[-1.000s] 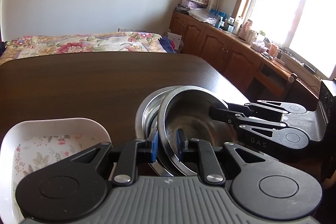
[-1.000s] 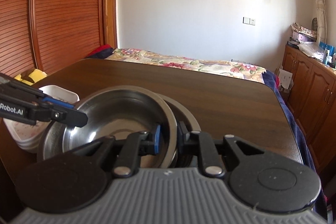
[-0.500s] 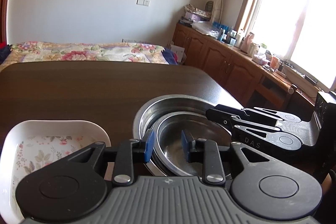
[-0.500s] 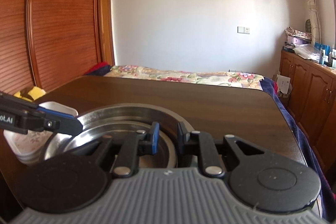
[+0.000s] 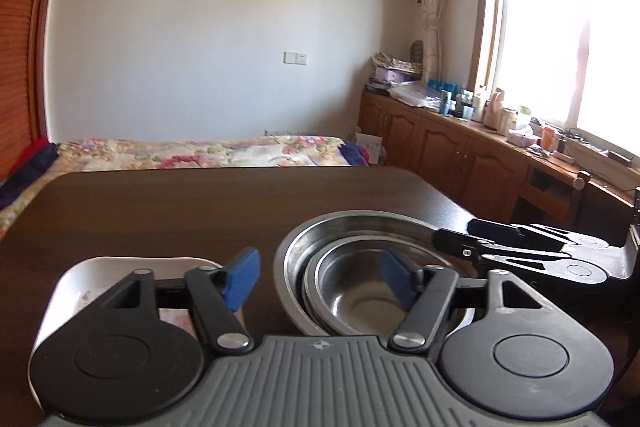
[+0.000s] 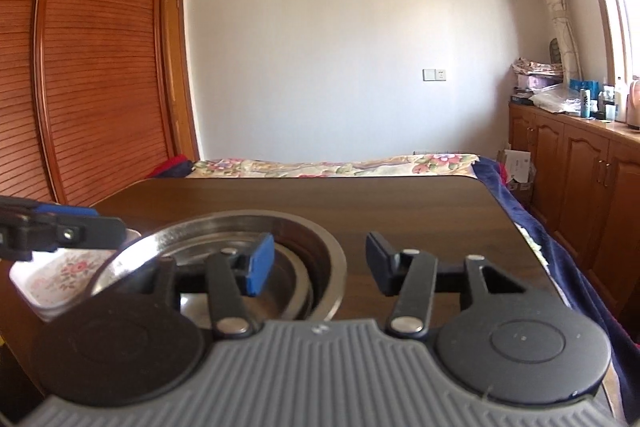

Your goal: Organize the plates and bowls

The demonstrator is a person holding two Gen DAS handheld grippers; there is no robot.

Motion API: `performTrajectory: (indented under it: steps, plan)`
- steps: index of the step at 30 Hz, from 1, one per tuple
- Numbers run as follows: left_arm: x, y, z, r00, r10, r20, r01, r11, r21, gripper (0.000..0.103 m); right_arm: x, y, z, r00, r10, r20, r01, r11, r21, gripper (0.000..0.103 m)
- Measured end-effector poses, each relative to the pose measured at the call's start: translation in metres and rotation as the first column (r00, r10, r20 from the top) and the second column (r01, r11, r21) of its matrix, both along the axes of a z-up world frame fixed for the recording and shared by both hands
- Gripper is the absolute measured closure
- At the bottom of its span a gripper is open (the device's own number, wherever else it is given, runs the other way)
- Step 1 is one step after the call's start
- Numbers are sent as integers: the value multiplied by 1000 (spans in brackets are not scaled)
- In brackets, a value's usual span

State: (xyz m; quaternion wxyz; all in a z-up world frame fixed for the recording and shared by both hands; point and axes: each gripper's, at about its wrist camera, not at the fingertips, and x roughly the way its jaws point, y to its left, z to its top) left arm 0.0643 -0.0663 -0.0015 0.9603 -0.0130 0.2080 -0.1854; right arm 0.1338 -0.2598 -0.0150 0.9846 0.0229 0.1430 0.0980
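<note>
steel bowls [image 5: 372, 291] nested between both wide-spread tools [image 5: 320, 281]

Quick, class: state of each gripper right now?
Left gripper: open, holding nothing.
Right gripper: open, holding nothing.

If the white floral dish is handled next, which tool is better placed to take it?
Left, probably. The left tool is open, with one finger already over the white floral dish. The right tool, also open, straddles the rim of the nested steel bowls, farther from the dish.
</note>
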Motion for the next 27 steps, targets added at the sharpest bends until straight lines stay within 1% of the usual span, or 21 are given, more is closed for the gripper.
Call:
performTrajectory:
  steps: [2, 4, 6, 8, 11, 12, 14, 15, 19, 20, 21, 23, 24, 26, 27]
  plan:
    - [-5, 0, -1, 1000, 9, 12, -9, 1000, 4, 15, -2, -2, -2, 1000, -5, 2, 5, 1000, -1, 44]
    - [-10, 1, -3, 999, 8, 33, -8, 1000, 2, 8, -3, -3, -3, 1000, -5, 3, 5, 1000, -4, 42]
    - [-12, -1, -5, 999, 4, 45, -4, 1000, 12, 6, -1, -4, -4, 1000, -8, 1, 8, 1000, -1, 37]
    - [-9, -2, -6, 999, 5, 40, -5, 1000, 17, 6, 1, -6, -5, 1000, -12, -3, 12, 1000, 2, 32]
    - [-4, -3, -9, 999, 9, 37, -10, 1000, 22, 6, 8, -7, -6, 1000, -5, -18, 5, 1000, 16, 30]
    - [-2, -4, -9, 999, 13, 35, -14, 1000, 24, 7, 10, -7, -6, 1000, 4, -23, -4, 1000, 14, 26]
    - [1, -5, -11, 999, 17, 28, -17, 999, 28, 7, 16, -7, -7, 999, 10, -41, -10, 1000, 7, 24]
    - [2, -5, -13, 1000, 20, 22, -21, 999, 28, 8, 18, -7, -7, 999, 13, -50, -12, 1000, 14, 24]
    - [7, -5, -18, 1000, 24, -8, -24, 999, 27, 18, 20, -11, -10, 996, 35, -84, -32, 999, 40, 24]
    - [8, -6, -19, 1000, 24, -18, -24, 999, 28, 24, 19, -11, -11, 996, 35, -88, -31, 998, 46, 24]
    - [9, -5, -21, 999, 23, -29, -22, 999, 30, 27, 19, -10, -11, 995, 32, -91, -28, 999, 46, 24]
    - [10, -6, -23, 999, 17, -49, -16, 999, 28, 39, 17, -8, -12, 995, 36, -94, -33, 999, 40, 24]
    - [11, -6, -24, 998, 16, -56, -15, 1000, 26, 41, 17, -7, -12, 995, 38, -95, -35, 999, 38, 24]
    - [12, -6, -25, 997, 15, -70, -13, 1000, 22, 50, 16, -6, -12, 995, 38, -94, -35, 999, 35, 24]
    - [13, -6, -26, 997, 13, -77, -12, 1000, 21, 52, 17, -6, -12, 995, 40, -96, -37, 999, 35, 24]
